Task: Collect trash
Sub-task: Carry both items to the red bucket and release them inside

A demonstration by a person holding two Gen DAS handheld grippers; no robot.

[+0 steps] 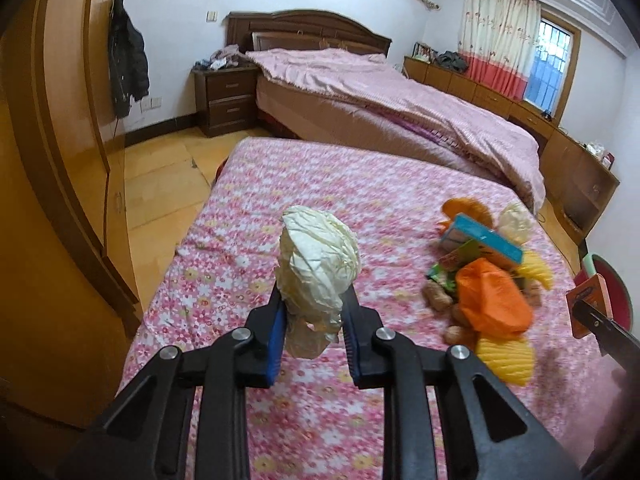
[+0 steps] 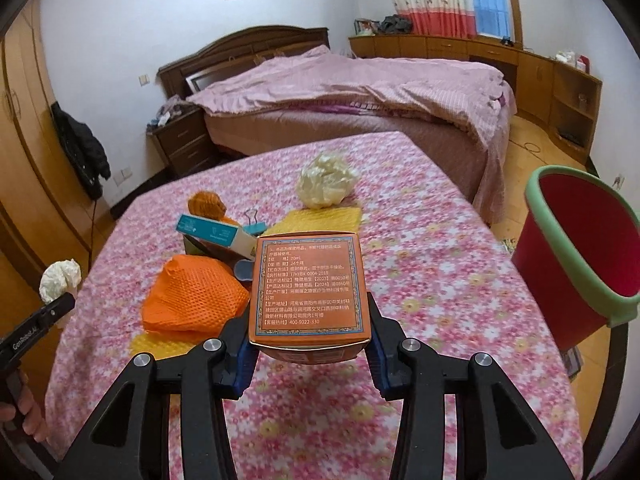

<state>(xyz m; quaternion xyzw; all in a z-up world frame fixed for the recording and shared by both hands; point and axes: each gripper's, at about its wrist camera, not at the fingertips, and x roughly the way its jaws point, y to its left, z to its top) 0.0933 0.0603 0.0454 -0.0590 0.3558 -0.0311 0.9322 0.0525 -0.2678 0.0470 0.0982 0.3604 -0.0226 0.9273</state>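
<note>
Left tool (image 1: 312,312) clamps a crumpled paper wad (image 1: 318,258) above the floral desk (image 1: 360,184), right tool (image 2: 308,344) clamps an orange box (image 2: 308,288); carry both level, right to the red bin (image 2: 580,248), release over its mouth.

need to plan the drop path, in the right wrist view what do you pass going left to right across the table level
crumpled white paper in the left claw → orange mesh wrap → orange box in the right claw → red bin with green rim
</note>
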